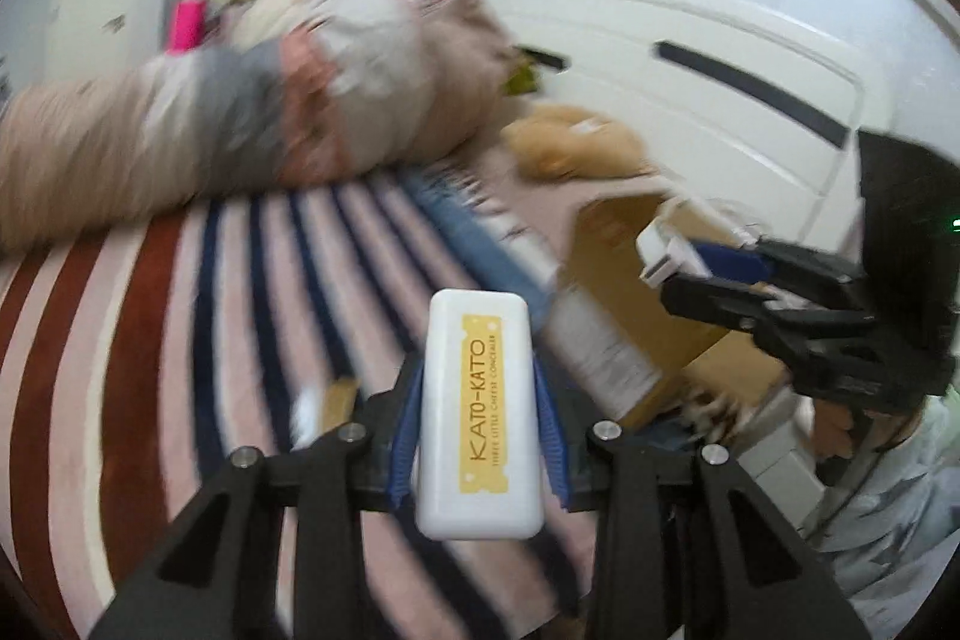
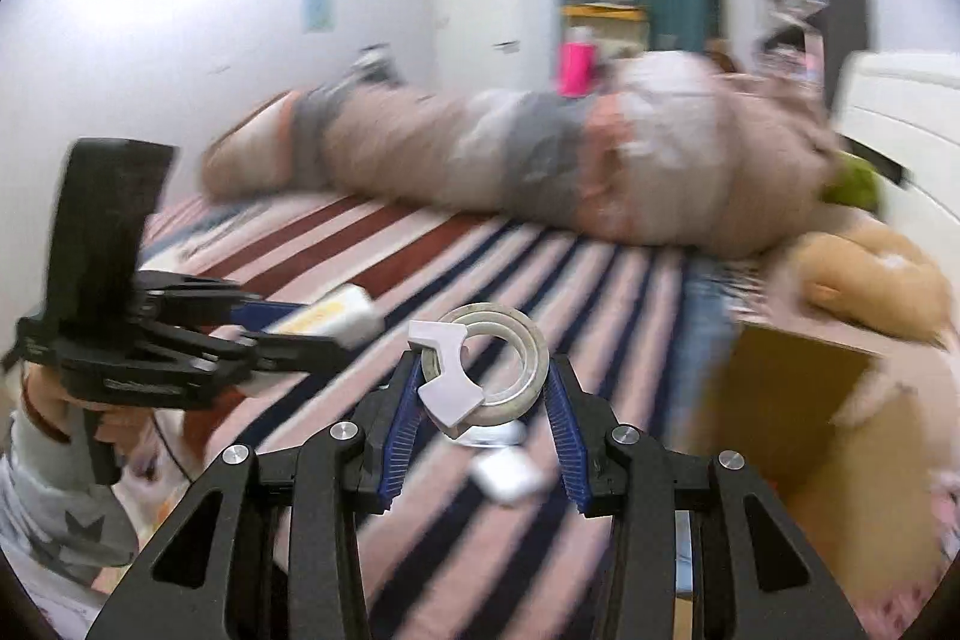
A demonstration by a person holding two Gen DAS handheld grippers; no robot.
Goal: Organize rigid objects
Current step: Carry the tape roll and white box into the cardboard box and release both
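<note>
The box (image 1: 624, 280) lay right of the left claw (image 1: 480, 400) pinching the case (image 1: 477, 418) lengthwise, nearer the right claw (image 2: 486, 388) pinching tape (image 2: 492, 370).

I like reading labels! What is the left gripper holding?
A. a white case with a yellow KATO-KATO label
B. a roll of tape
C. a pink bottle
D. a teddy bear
A: in the left wrist view, the white case with the yellow KATO-KATO label sits clamped between the left gripper and its blue pads; the tape roll is in the right gripper.
</note>
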